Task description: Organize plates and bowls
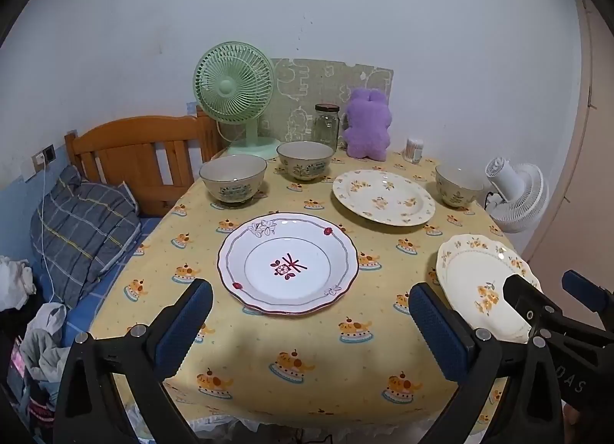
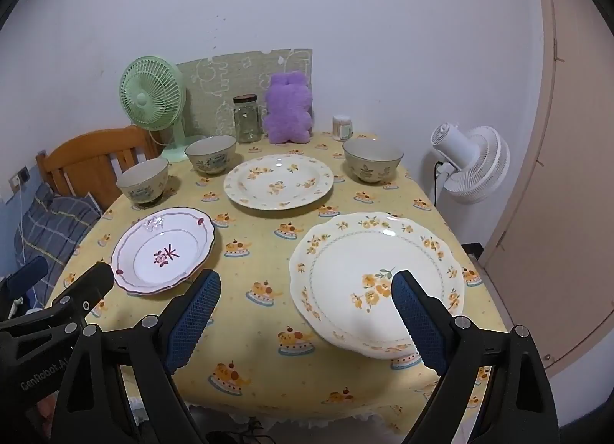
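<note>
Plates and bowls sit spread over the counter (image 1: 307, 386), which is covered by a yellow cloth printed with small cartoon dogs on cakes. Nearest the left hand-held gripper (image 1: 311, 313) lies a white plate with a red scalloped rim (image 1: 288, 263), a red flower motif at its centre. To its right, at the counter's near right edge, lies a cream scalloped plate with orange flowers (image 2: 376, 283). Farther back, between them, a round cream plate with orange flowers (image 2: 278, 181) lies flat on the cloth. Three beige bowls stand upright: one at the far left (image 1: 233, 179), one behind it beside the green fan (image 1: 305, 164), and one at the far right (image 2: 372, 158). No dish touches another.

The left hand-held gripper has its jaws spread wide with nothing between them, hovering above the cloth just in front of the red-rimmed plate. The right hand-held gripper (image 2: 307, 315) is likewise spread wide and empty; its right finger (image 2: 418, 325) overlaps the near part of the cream scalloped plate in the right wrist view, though whether it touches the plate I cannot tell.

Along the wall at the back stand a green desk fan (image 1: 234, 87), a glass jar with a dark lid (image 1: 326, 125), a purple plush toy (image 1: 364, 125) and a small container of cotton swabs (image 1: 414, 150). A white fan (image 2: 472, 164) stands off the counter's right side. A wooden bed frame (image 1: 134, 152) with a plaid pillow (image 1: 84, 229) lies to the left.
</note>
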`<state>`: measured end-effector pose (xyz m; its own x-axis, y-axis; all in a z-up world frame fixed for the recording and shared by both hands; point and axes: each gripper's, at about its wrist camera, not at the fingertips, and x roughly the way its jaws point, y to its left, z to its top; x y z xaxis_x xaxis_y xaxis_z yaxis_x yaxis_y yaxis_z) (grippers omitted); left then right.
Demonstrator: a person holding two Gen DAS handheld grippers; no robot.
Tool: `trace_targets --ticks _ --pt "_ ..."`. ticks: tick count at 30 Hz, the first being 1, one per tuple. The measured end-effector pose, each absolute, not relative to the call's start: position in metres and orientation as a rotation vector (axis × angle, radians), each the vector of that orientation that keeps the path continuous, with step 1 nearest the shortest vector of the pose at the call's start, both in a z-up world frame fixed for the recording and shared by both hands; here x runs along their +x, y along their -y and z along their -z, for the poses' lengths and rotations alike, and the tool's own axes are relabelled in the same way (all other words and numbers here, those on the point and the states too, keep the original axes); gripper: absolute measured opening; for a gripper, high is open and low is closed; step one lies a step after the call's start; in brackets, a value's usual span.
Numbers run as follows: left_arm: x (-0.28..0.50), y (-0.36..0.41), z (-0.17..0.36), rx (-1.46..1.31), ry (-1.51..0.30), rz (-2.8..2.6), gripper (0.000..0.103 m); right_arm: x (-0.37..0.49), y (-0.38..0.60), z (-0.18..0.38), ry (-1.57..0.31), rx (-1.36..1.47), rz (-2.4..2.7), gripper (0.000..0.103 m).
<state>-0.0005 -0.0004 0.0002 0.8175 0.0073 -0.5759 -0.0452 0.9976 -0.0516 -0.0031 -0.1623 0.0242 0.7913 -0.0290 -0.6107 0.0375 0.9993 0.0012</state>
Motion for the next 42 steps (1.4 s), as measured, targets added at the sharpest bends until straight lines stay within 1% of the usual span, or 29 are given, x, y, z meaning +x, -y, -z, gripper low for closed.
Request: trace_targets --ticks 42 --pt "0.0049 -0.0003 -0.0025 -0.053 -0.602 -0.029 0.102 -0.0027 0.1682 -0.0256 -0.662 0.024 0.014 0.093"
